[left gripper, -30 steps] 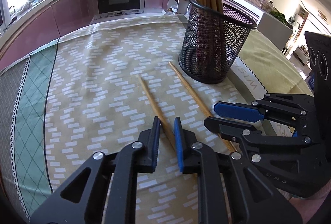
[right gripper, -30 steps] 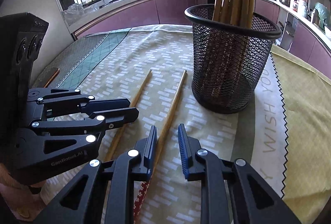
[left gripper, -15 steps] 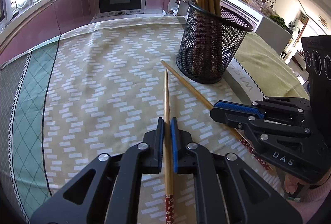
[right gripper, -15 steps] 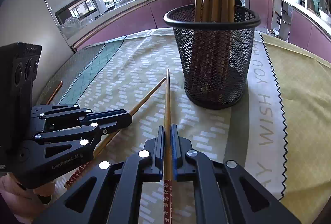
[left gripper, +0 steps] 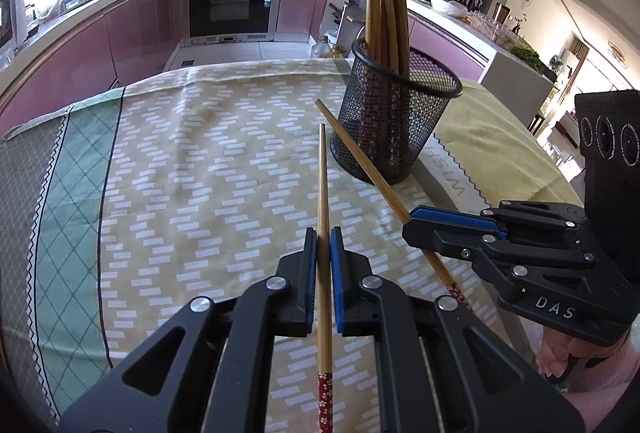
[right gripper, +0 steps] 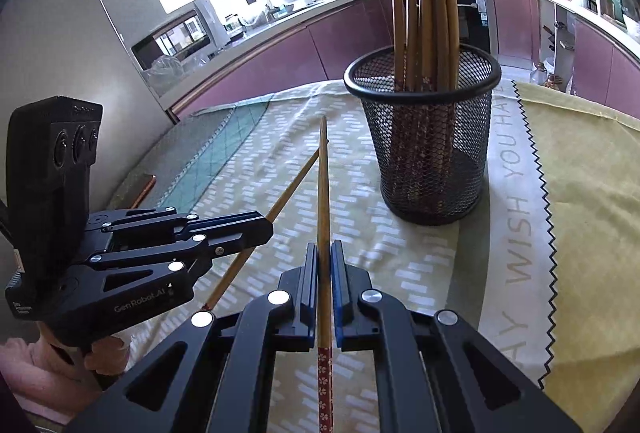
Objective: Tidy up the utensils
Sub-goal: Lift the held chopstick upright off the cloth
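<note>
a table under a patterned tablecloth (left gripper: 192,169) fills both views, its pale yellow part printed with grey letters on the right. near the far edge stands a black mesh holder (left gripper: 394,121) (right gripper: 430,137), upright, with a bundle of wooden chopsticks (left gripper: 384,1) (right gripper: 424,5) standing in it, tips up. the left gripper (left gripper: 324,245) is clamped on one chopstick (left gripper: 322,177), which runs straight out between its blue pads (the red flowered end (left gripper: 325,401) trails back toward the camera). the right gripper (right gripper: 325,257) pinches a second chopstick (right gripper: 322,177) the same way, its tip pointing just left of the holder. seen from either wrist, the two sticks cross near their tips, in front of the holder.
</note>
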